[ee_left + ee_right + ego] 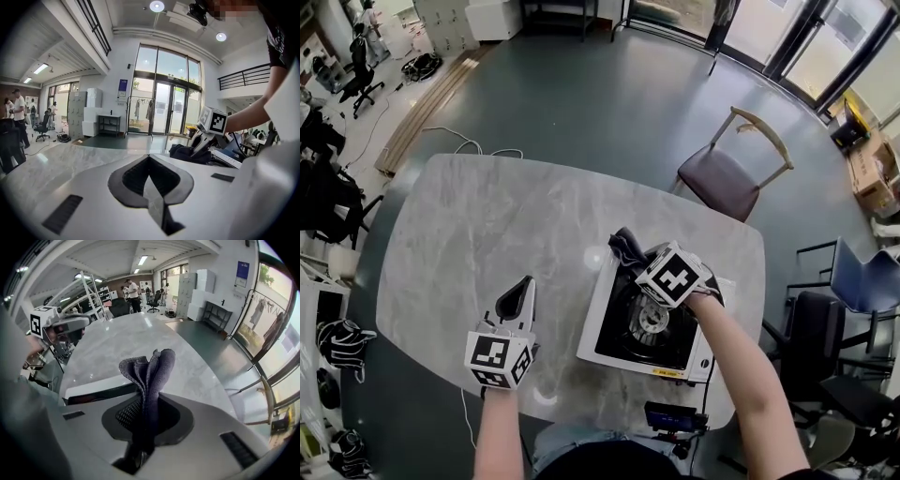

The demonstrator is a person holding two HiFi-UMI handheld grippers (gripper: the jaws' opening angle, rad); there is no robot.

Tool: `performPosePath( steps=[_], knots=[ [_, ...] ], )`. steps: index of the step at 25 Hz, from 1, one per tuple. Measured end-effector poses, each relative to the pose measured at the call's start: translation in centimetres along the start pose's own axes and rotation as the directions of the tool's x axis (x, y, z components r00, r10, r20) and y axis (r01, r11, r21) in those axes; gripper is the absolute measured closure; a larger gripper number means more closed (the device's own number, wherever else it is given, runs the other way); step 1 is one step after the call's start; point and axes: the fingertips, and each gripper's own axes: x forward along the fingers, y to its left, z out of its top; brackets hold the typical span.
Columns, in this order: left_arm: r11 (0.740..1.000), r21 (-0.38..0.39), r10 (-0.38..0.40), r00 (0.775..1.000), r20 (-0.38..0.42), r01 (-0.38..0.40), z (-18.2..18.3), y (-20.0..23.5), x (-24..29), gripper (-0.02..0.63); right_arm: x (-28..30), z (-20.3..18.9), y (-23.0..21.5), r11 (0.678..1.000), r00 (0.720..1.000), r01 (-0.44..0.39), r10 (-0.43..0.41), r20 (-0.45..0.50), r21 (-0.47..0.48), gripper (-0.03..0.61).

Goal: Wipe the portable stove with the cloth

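Observation:
The portable stove (609, 314), white with a black top and a round burner, stands on the right part of the marble table (487, 216). My right gripper (634, 260) hovers over the stove's far left corner, shut on a dark grey cloth (624, 246). In the right gripper view the cloth (149, 373) sticks up bunched from between the jaws, with the stove's edge (93, 389) below. My left gripper (523, 289) rests on the table left of the stove, shut on nothing. The left gripper view shows its jaws meeting and the cloth (186, 153) off to the right.
A wooden chair (727, 173) with a dark seat stands beyond the table's far right corner. A blue chair (862, 281) and black chairs crowd the right side. A small black device (673, 417) lies at the near table edge. Cables run over the floor at the far left.

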Motion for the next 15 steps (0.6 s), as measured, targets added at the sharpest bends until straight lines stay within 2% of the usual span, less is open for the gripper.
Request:
performPosePath(
  steps=[3,9,15],
  knots=[
    [1.0,0.014,-0.015,1.0,-0.001,0.015,0.3,-0.3,0.2,0.603,0.3,-0.1,-0.1,0.999,0.999,0.032,-0.032,-0.008,-0.015,0.514],
    [0.999,0.042,-0.03,1.0,-0.002,0.03,1.1,-0.7,0.0,0.603,-0.6,-0.3,-1.1,0.999,0.999,0.024,-0.023,-0.025,0.03,0.514],
    [0.998,0.058,-0.034,0.999,-0.002,0.035,1.6,-1.2,-0.2,0.603,-1.5,-2.7,-2.6,0.998,0.998,0.01,-0.006,-0.068,0.06,0.514]
  ],
)
